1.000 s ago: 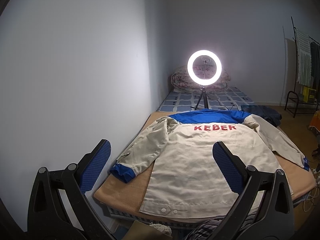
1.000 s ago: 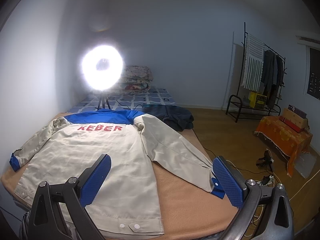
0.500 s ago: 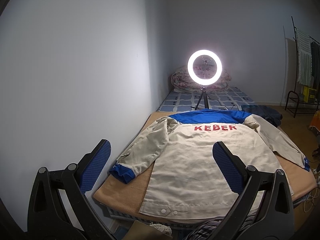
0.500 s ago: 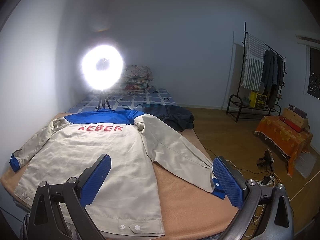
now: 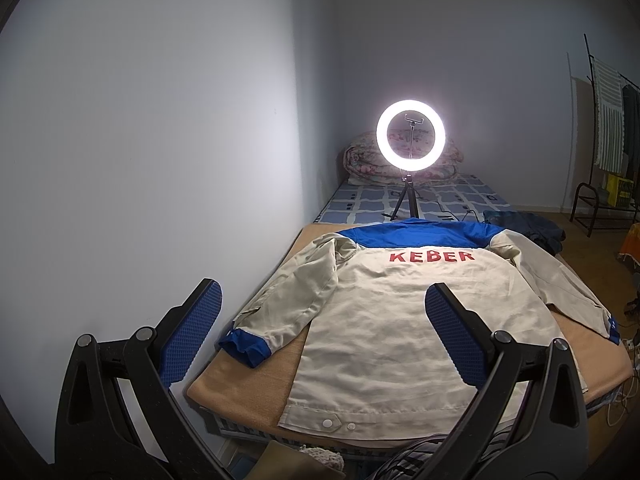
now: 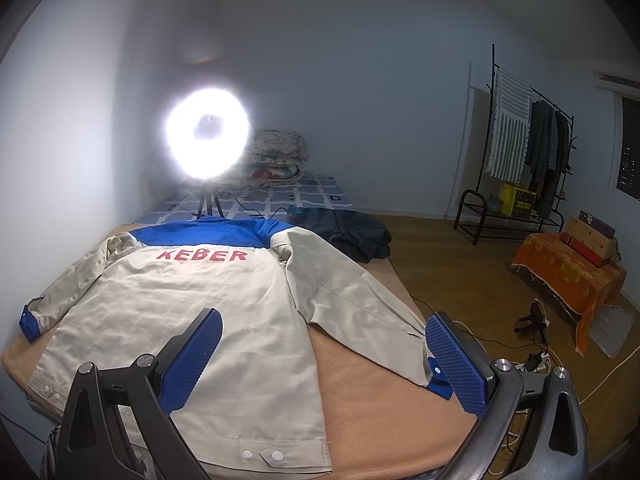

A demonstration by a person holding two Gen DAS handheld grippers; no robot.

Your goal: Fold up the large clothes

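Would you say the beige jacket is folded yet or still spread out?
Spread out: the jacket lies flat, back up, both sleeves angled outward.

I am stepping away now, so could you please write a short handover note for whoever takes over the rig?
Left gripper: open, empty, held above the near edge of the bed.
Right gripper: open, empty, likewise clear of the cloth.
The beige work jacket with blue yoke and cuffs lies back up, flat on the tan blanket, both sleeves spread outward.
Done: jacket laid out.
Left: all folds; probably sleeves inward first, then the body.
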